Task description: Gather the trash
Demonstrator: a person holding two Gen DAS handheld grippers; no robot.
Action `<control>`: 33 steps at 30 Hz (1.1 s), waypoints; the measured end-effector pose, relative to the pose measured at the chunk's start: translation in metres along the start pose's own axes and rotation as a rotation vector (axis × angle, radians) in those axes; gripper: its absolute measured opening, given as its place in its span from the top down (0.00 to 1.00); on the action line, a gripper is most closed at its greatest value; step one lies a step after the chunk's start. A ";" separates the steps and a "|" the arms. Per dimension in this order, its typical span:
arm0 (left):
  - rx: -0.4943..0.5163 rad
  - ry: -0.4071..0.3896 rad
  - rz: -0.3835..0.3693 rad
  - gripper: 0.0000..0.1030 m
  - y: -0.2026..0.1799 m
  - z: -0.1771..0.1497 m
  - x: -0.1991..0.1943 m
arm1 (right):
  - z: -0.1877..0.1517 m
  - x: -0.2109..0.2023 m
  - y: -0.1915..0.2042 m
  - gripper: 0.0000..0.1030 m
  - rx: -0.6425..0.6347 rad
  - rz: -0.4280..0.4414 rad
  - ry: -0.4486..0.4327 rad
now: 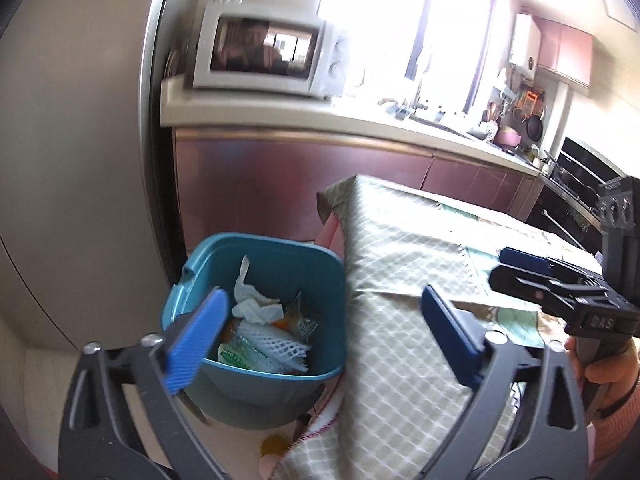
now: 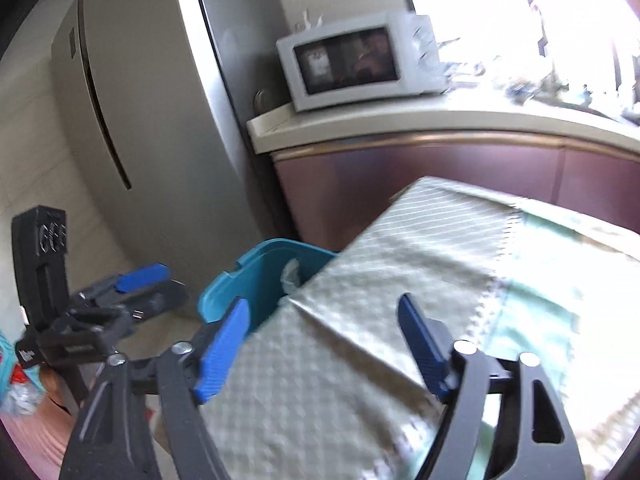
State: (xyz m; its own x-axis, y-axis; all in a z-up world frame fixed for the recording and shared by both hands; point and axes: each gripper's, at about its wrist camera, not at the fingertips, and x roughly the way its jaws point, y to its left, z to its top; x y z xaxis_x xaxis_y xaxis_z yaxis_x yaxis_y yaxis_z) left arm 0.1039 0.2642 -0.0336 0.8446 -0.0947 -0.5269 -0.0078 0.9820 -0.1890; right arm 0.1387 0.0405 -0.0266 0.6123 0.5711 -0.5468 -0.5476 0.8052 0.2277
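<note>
So the big stuff first: fridge [image 2: 132,120] on the left, a counter [image 1: 256,118] with a microwave [image 1: 268,56] along the back, and a table under a checked tablecloth [image 1: 400,264]. The teal bin [image 1: 208,264] sits on the floor just beside the cloth's hanging corner, already holding tissue [image 1: 256,304] and foam netting [image 1: 276,344]. Left gripper [image 1: 320,334] hangs right above it, jaws spread wide and empty. Right gripper [image 2: 320,346] is over the table, also spread, nothing pinched. Looks like the left one's way nearer the bin.

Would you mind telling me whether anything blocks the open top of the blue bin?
Nothing visible does: in the left wrist view the blue bin is open-topped with trash inside; the checked tablecloth hangs beside it, not over it.
</note>
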 end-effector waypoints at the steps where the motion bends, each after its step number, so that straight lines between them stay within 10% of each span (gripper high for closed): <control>1: 0.014 -0.008 -0.003 0.05 -0.005 -0.002 -0.007 | -0.005 -0.011 -0.002 0.16 -0.003 -0.035 -0.023; 13: 0.076 -0.152 -0.018 0.05 -0.075 -0.018 -0.060 | -0.054 -0.127 -0.029 0.06 0.006 -0.342 -0.259; 33: 0.142 -0.259 -0.002 0.05 -0.128 -0.039 -0.090 | -0.103 -0.207 -0.041 0.06 0.049 -0.564 -0.445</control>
State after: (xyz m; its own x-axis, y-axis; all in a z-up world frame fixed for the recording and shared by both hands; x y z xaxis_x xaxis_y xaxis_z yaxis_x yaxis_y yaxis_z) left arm 0.0078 0.1405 0.0054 0.9533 -0.0693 -0.2939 0.0532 0.9966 -0.0623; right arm -0.0247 -0.1271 -0.0057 0.9743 0.0687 -0.2143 -0.0594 0.9970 0.0493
